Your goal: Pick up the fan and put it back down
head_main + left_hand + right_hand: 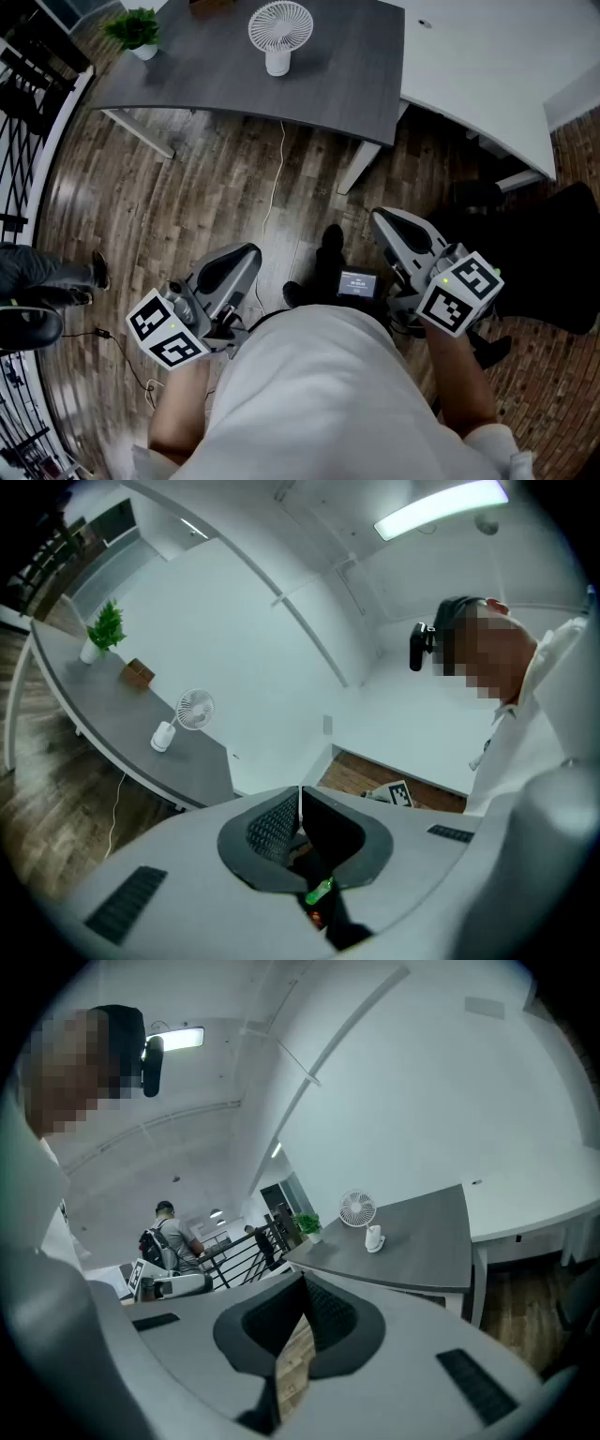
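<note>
Standing on the grey table [206, 75] was the fan [279, 36].
Left gripper [247, 254] and right gripper [379, 217] kept jaws together, empty (a pot [144, 52] held a plant [134, 27]).

We see a white fan [279, 34], a dark grey surface [206, 75], a green plant [134, 26] in a white pot [145, 52], and a floor [206, 197] of streaky brown wood planks. The left tool [246, 255] and right tool [382, 218] are pale grey, their markers [167, 330] black-and-white squares.

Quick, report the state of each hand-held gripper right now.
Left hand-held gripper: closed, holding nothing.
Right hand-held gripper: closed, holding nothing.
</note>
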Motion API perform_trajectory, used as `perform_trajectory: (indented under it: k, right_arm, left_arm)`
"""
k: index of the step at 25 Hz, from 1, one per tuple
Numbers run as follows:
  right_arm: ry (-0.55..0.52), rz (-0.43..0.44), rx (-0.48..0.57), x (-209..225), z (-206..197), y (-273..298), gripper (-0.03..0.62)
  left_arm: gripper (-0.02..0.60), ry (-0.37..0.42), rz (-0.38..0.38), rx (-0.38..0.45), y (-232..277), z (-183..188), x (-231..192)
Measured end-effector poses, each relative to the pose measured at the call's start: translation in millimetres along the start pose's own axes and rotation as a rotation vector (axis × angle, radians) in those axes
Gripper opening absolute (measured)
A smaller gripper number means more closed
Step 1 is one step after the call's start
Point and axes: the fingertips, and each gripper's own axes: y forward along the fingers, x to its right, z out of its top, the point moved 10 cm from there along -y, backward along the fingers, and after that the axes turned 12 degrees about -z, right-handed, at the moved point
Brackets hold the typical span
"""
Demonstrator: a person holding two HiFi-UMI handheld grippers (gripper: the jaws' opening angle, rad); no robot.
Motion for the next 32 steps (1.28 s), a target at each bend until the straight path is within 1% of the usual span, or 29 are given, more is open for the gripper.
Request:
perform_trajectory:
  k: [3,5,13,22,32]
  right_arm:
    - [-0.008,-0.005,0.012,4.1,1.5,-1.1,0.009]
    - [-0.010,-0.008,0.016,6.7,1.5,-1.5,0.009]
    - [-0.005,-0.028,0.014,9.4,-5.3,-2.1,0.009]
    - [-0.027,-0.043,0.015,6.1,-4.2,3.6,0.009]
    - [0.050,-0.016,0.049,8.9,-5.0,6.5,0.011]
  left_arm:
    - [0.014,0.063,-0.027,-0.029,6.1,-2.4,4.6]
    - [0.014,0.077,-0.050,-0.041,11.3,-3.1,5.3]
    - [0.014,0.070,-0.096,-0.099,25.8,-8.5,6.8]
    - [0.012,0.065,-0.095,-0.100,22.1,-7.3,4.6]
    - [0.012,0.060,-0.087,-0.098,19.9,-9.3,5.2]
